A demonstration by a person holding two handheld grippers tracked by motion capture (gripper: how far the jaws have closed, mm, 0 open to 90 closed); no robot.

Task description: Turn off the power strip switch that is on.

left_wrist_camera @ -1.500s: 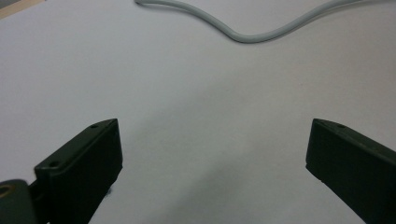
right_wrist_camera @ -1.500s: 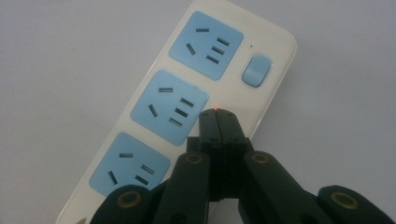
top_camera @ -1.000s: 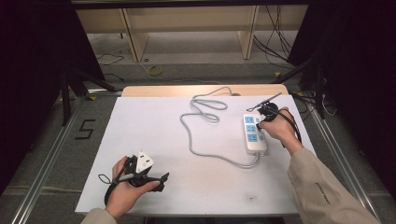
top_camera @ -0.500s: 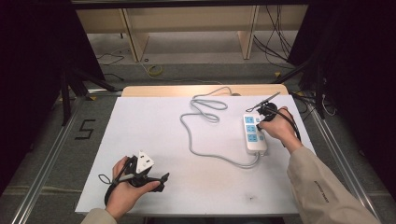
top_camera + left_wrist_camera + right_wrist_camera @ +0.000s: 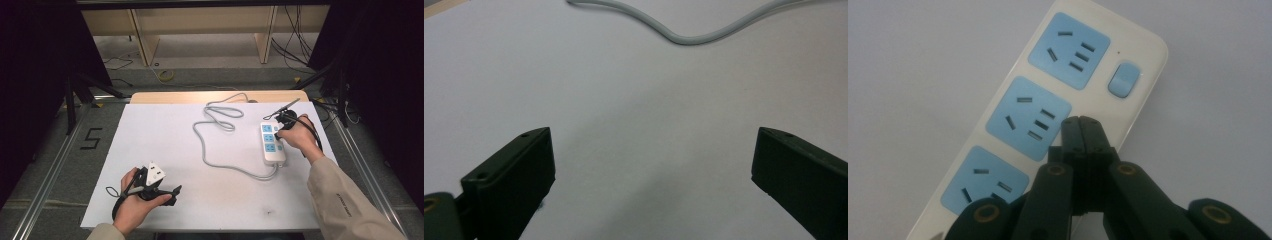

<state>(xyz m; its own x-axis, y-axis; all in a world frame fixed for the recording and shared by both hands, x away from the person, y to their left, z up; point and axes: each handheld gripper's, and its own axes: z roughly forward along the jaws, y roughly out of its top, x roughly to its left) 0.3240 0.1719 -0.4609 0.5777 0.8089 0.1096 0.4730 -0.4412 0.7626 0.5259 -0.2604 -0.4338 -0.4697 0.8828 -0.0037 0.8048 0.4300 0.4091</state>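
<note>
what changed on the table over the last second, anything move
Nothing visibly changed. The right gripper stays shut over the power strip, its closed tips by the strip's right edge, below the blue switch, with nothing between the jaws. The left gripper stays open above the bare white table. The grey cord lies in the same loops.

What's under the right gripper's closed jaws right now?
The right gripper is shut, its tips over the power strip beside the middle blue socket. Whether the tips touch the strip, and the strip's edge behind the jaws, is covered.
</note>
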